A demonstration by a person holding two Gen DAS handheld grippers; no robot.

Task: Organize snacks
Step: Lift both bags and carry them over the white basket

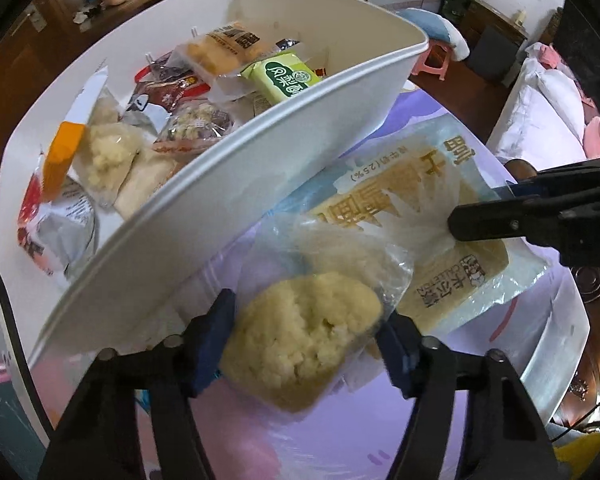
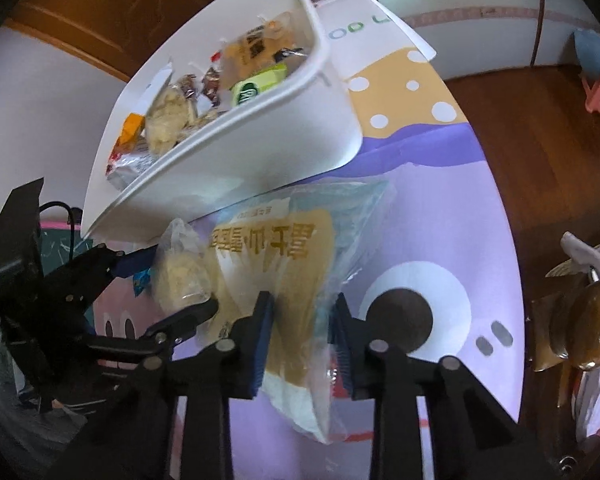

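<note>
A clear bag of crumbly yellow cake (image 1: 300, 344) sits between the blue pads of my left gripper (image 1: 308, 312), which is shut on it just above the purple mat. Beside it lies a large blue-and-yellow bread packet (image 2: 296, 248), and my right gripper (image 2: 303, 300) is shut on its near end. In the left wrist view the right gripper (image 1: 480, 208) comes in from the right onto that packet (image 1: 404, 200). In the right wrist view the left gripper (image 2: 182, 280) holds the cake bag (image 2: 180, 276) at the left. Behind both stands a white bin (image 1: 228, 184) with several snack packs inside.
The bin (image 2: 260, 148) rests on a purple cartoon mat (image 2: 440, 208) over a round table. A pink stool (image 1: 434, 62) stands on the wooden floor beyond. White bedding (image 1: 540, 112) lies to the right, and a glossy brown object (image 2: 584, 328) sits off the table's right edge.
</note>
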